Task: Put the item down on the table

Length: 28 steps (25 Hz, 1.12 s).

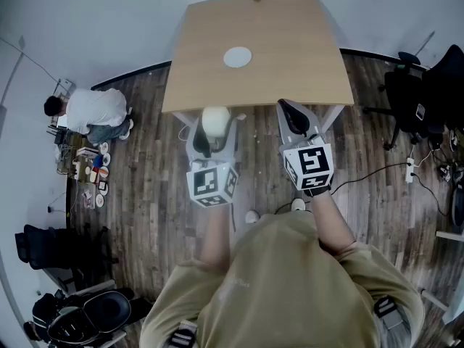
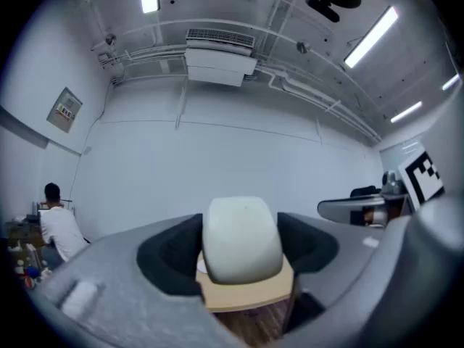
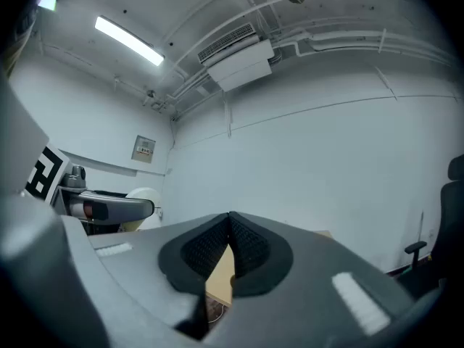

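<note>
Left gripper (image 1: pixel 212 133) is clamped on the white rounded item (image 2: pixel 241 236), carrying it in the air at the table's (image 1: pixel 290 64) near edge, though it's hard to judge whether it is over the wood. Right gripper (image 3: pixel 230 246) is pinched together, empty. A white disc (image 1: pixel 238 57) sits mid-table.

Both arms reach forward; left claw (image 1: pixel 214 129) clamps a white item (image 2: pixel 241 238), right claw (image 1: pixel 290 113) jaws together.
</note>
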Available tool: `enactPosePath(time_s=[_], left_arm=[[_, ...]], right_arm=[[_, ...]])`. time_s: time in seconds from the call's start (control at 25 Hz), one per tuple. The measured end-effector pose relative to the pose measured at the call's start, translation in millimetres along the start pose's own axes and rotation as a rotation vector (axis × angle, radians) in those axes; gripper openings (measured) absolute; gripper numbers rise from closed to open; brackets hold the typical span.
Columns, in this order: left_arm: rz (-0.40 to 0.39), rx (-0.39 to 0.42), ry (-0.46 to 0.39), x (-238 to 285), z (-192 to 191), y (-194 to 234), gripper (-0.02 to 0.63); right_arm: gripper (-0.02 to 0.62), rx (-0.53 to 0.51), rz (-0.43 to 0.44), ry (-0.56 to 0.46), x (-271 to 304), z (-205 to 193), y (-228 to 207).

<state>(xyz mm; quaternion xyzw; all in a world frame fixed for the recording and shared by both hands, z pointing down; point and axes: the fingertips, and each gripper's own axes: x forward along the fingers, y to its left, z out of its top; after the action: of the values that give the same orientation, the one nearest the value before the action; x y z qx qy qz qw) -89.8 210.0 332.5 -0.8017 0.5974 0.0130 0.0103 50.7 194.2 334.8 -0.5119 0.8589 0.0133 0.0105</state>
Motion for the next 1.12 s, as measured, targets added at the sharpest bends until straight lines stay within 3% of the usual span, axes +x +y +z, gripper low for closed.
enactPosePath(time_s=[0.28, 0.6, 0.8, 0.88, 1.12], left_arm=[[0.003, 0.002, -0.010, 9.2, -0.3, -37.8, 0.321], [0.025, 0.011, -0.018, 21.8, -0.1, -78.0, 0.321], [0.046, -0.054, -0.039, 22.3, 2.7, -99.6, 0.321], [0.048, -0.040, -0.050, 23.9, 7.4, -109.3, 0.321], [0.070, -0.014, -0.032, 33.2, 5.4, -97.7, 0.321]], right_arm=[[0.006, 0.001, 0.005, -0.015, -17.4, 1.4, -33.5], [0.006, 0.125, 0.041, -0.080, -33.5, 9.6, -76.1], [0.006, 0.120, 0.046, -0.075, -40.5, 2.0, -95.6], [0.006, 0.122, 0.053, -0.064, -43.3, -4.7, -101.2], [0.006, 0.111, 0.076, -0.066, -29.5, -4.1, -101.6]])
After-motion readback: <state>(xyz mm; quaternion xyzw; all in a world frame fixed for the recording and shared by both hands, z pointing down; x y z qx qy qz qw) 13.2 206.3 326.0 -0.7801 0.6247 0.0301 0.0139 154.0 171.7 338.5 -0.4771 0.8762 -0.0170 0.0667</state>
